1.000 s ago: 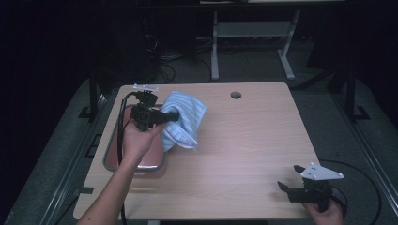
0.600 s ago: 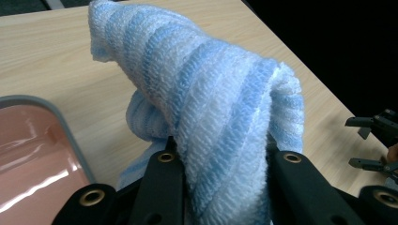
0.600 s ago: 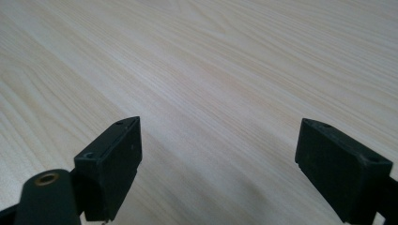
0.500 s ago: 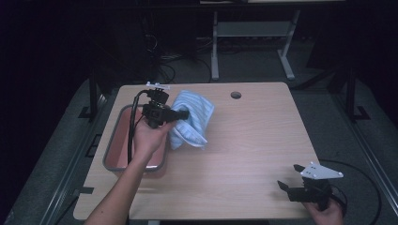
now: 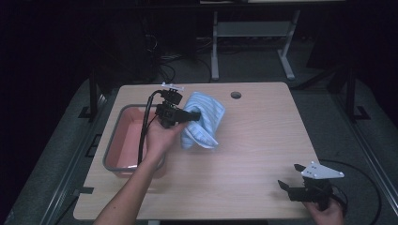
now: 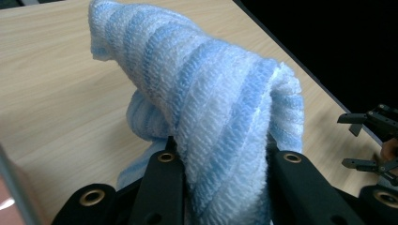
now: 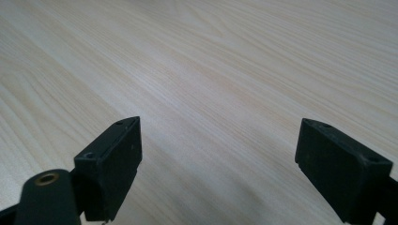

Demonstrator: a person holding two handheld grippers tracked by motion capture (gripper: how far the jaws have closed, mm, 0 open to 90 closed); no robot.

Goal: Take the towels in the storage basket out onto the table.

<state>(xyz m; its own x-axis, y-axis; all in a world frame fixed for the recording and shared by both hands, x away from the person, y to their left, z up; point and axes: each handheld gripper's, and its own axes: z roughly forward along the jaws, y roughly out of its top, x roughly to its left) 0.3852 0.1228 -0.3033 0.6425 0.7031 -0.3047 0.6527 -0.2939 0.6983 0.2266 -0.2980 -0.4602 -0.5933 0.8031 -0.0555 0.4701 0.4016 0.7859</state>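
Observation:
A blue-and-white striped cloth (image 5: pixel 206 122) hangs bunched from my left gripper (image 5: pixel 187 116), which is shut on it above the table just right of the pink tub. In the left gripper view the cloth (image 6: pixel 220 108) bulges up between the two black jaws and folds over them. My right gripper (image 5: pixel 287 186) rests low at the table's front right corner, open, its jaws wide apart over bare wood (image 7: pixel 220 108) with nothing between them. That same gripper (image 6: pixel 371 140) appears small at the right edge of the left gripper view.
A pink tub with a grey rim (image 5: pixel 112 150) stands at the table's left side. The light wooden table (image 5: pixel 253 154) has a round cable hole (image 5: pixel 235 95) near its far edge. Dark floor, cables and a metal stand lie beyond.
My left gripper has carried the cloth to the right, from over the tub's right edge out over the table. The right gripper has stayed put.

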